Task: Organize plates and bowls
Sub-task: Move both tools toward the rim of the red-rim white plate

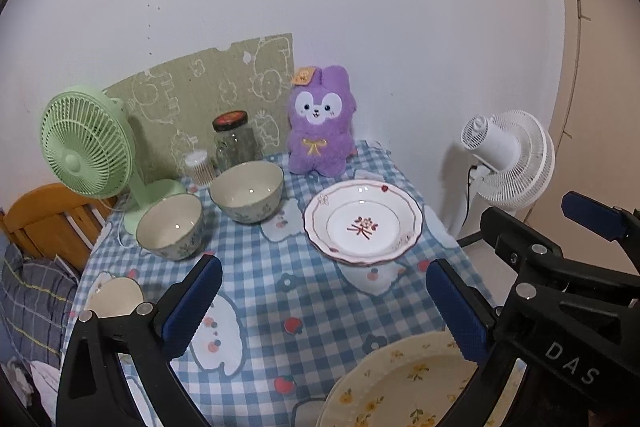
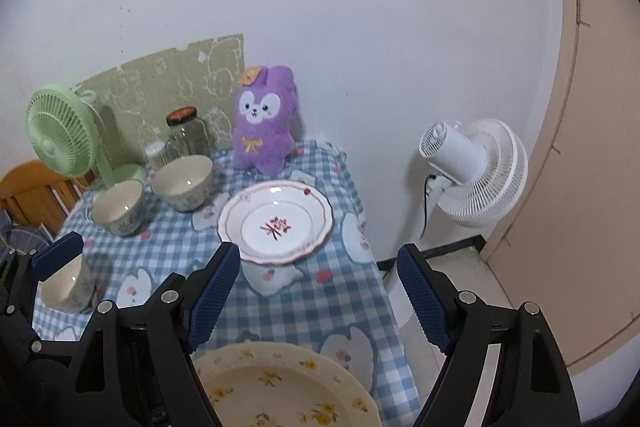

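A white plate [image 1: 362, 223] [image 2: 276, 221] with a red mark in its middle lies at the table's far right. A cream plate with yellow flowers [image 1: 400, 383] [image 2: 280, 387] lies at the near edge, under both grippers. Two cream bowls [image 1: 248, 191] [image 1: 170, 225] stand at the back left, and they also show in the right wrist view [image 2: 182, 181] [image 2: 118, 201]. A third bowl [image 2: 64, 287] [image 1: 114, 297] sits near left, partly hidden by my left gripper. My left gripper [image 1: 326, 303] and right gripper [image 2: 318, 291] hover above the table, both open and holding nothing.
A green desk fan [image 1: 86, 143], a glass jar [image 1: 234, 143], a tub of cotton swabs [image 1: 200, 167] and a purple plush toy [image 1: 320, 131] line the back of the checked tablecloth [image 1: 280, 291]. A white fan [image 2: 476, 171] stands on the floor to the right. A wooden chair [image 1: 44, 215] stands to the left.
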The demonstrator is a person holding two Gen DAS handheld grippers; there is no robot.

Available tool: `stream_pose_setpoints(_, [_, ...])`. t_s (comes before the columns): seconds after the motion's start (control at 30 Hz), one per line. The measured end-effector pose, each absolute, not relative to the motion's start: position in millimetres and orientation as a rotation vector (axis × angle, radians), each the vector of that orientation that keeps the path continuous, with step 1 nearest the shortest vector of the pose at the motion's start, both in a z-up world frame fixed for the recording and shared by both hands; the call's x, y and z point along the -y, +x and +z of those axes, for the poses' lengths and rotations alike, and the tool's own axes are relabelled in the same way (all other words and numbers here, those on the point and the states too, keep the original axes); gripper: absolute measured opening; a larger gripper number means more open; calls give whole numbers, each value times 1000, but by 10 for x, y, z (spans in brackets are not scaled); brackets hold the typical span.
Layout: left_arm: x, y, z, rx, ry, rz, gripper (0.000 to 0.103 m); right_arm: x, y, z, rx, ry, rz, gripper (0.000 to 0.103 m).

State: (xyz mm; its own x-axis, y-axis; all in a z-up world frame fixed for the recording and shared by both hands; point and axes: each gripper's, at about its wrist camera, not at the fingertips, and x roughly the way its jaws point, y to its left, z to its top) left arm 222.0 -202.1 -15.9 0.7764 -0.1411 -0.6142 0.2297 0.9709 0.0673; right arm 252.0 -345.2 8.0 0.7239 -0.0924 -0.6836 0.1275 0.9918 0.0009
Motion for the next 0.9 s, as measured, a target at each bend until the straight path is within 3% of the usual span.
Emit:
stream_pose_setpoints(0.43, [2090, 2495, 26, -682, 112, -162, 103, 3527, 2863, 275, -777, 55, -70, 83])
stream_pose_setpoints(0.9, [2214, 3192, -221, -717, 136, -183, 100, 3610, 3610, -82, -848, 70, -50, 83])
